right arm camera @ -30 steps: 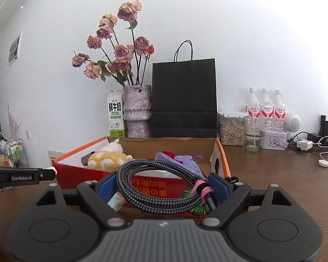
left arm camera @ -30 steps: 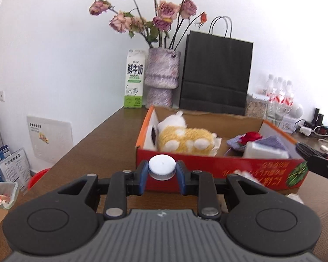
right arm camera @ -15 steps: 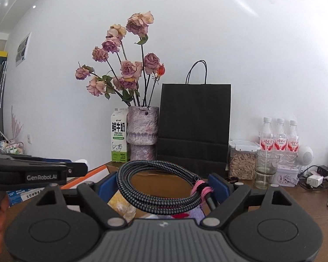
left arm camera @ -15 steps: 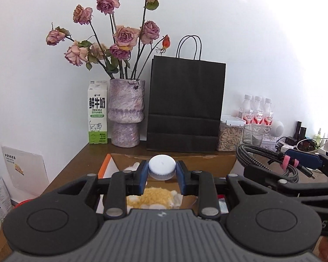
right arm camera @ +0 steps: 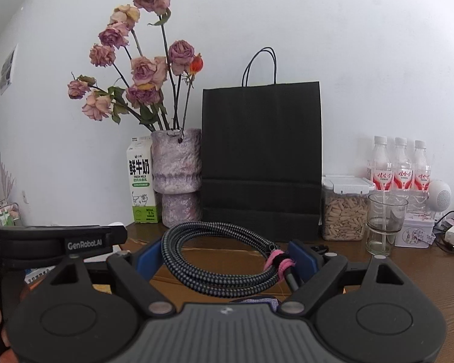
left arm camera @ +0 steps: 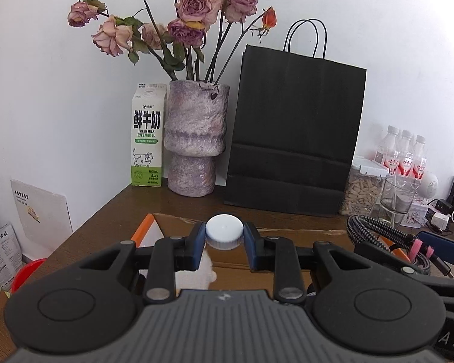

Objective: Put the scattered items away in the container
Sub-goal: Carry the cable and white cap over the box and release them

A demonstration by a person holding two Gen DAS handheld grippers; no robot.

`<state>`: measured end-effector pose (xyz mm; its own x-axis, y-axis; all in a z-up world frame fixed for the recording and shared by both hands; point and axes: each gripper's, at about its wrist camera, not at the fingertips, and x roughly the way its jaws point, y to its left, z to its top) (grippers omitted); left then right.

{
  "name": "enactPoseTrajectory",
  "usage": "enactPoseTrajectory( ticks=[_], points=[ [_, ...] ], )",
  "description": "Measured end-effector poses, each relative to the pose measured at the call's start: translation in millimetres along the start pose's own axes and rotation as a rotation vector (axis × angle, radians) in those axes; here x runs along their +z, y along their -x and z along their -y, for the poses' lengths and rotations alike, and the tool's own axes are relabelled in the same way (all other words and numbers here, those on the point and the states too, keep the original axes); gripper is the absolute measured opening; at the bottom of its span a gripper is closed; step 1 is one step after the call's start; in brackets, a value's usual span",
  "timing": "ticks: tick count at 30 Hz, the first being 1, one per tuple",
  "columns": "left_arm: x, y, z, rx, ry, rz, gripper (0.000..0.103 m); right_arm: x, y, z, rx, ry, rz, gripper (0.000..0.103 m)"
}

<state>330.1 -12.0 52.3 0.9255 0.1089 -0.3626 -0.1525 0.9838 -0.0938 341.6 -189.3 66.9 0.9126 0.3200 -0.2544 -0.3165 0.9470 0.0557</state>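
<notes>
We have both loads over the cardboard box [left arm camera: 178, 222], so the step in hand looks like the drop. The left hand-held gripper [left arm camera: 224, 236] pinches a white bottle cap [left arm camera: 224, 232] between its blue pads, above the box's far wall, with a bit of white plush [left arm camera: 196, 275] showing below it. The right hand-held gripper [right arm camera: 224, 260] has its jaws wide but pressed on a coiled braided cable [right arm camera: 221, 257] tied with a pink strap [right arm camera: 280, 261]; the box floor shows brown beneath the coil.

We should lower each load before letting go: the cap can bounce or roll over the wall, and the coil is springy. We would keep both well inside the walls and release one at a time, since the two hand-held grippers sit close together and could knock each other.
</notes>
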Motion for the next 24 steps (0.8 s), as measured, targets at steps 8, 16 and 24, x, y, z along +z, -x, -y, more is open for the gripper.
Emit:
enactPoseTrajectory(
  ticks=[8,16,24],
  points=[
    [-4,0,-2,0.024,-0.007,-0.014,0.028,-9,-2,0,-0.013,0.002,-0.018,0.087],
    [-7,0,1,0.032,-0.030,-0.016,0.028,-10,-3,2,-0.023,0.003,-0.027,0.087],
    [-9,10,1,0.148,-0.026,0.074,0.103,-6,2,4,-0.055,0.002,-0.003,0.103]
  ],
)
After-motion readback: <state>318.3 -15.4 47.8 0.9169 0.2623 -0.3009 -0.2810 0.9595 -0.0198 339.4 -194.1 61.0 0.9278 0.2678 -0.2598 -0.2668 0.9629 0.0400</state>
